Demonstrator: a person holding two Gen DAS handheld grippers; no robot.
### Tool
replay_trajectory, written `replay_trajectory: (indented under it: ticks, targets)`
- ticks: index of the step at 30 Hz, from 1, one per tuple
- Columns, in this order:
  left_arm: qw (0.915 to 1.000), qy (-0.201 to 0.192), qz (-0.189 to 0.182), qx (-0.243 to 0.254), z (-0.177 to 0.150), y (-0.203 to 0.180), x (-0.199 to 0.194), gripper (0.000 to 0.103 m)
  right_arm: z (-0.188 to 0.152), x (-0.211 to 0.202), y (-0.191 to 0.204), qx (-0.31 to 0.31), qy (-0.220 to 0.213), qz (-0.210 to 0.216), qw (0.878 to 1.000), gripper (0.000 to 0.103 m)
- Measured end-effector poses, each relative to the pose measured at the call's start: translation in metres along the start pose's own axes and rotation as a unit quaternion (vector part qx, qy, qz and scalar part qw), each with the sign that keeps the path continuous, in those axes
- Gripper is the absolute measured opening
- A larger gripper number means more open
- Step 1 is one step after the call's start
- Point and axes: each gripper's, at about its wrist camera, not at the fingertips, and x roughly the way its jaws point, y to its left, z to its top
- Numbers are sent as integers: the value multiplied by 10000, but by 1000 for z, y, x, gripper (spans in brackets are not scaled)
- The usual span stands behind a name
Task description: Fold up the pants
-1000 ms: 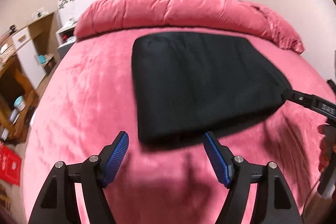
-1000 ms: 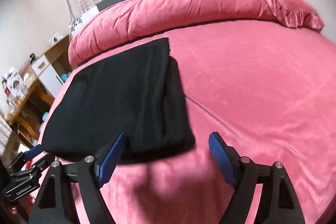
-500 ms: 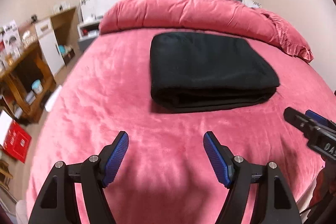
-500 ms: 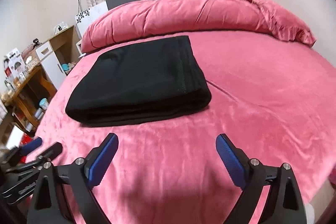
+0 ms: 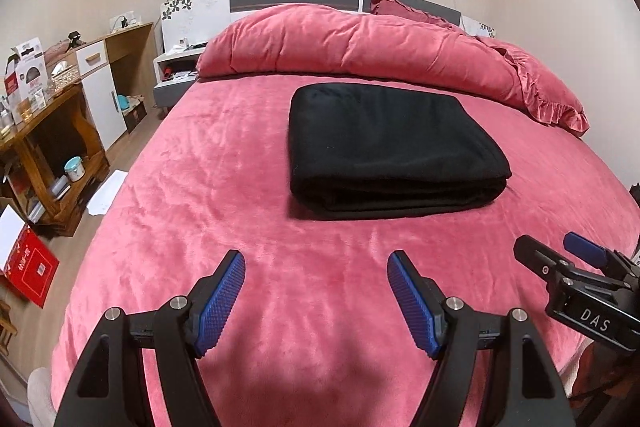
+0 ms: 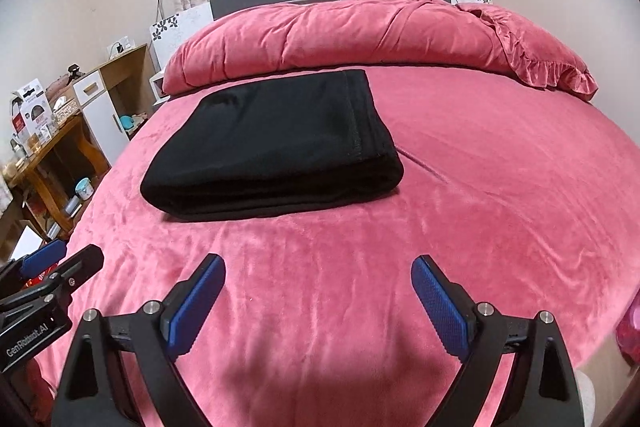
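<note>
The black pants lie folded into a thick rectangle on the pink bed, its stacked fold edges facing me. In the right wrist view the pants sit left of centre. My left gripper hovers open over bare bedding, well short of the pants' near edge, with nothing between its blue pads. My right gripper is open wide too, empty, and equally far back. Each gripper shows at the edge of the other's view: the right gripper at the right, the left gripper at the left.
A rolled pink duvet and a frilled pillow lie along the headboard behind the pants. A wooden desk with clutter, a white nightstand and a red box on the floor stand left of the bed.
Both grippers have drawn back from the pants' near edge and risen a little. The pants now lie free and look smaller. The right gripper's jaws have widened.
</note>
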Motion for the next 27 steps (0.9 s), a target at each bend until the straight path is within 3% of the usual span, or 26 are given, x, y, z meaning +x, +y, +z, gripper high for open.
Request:
replay_trajectory:
  ticks: [27]
  targets:
    - [9999,151,-16,30,-4,-1,2,74,-4,1,6,-70,72,118,9999,94]
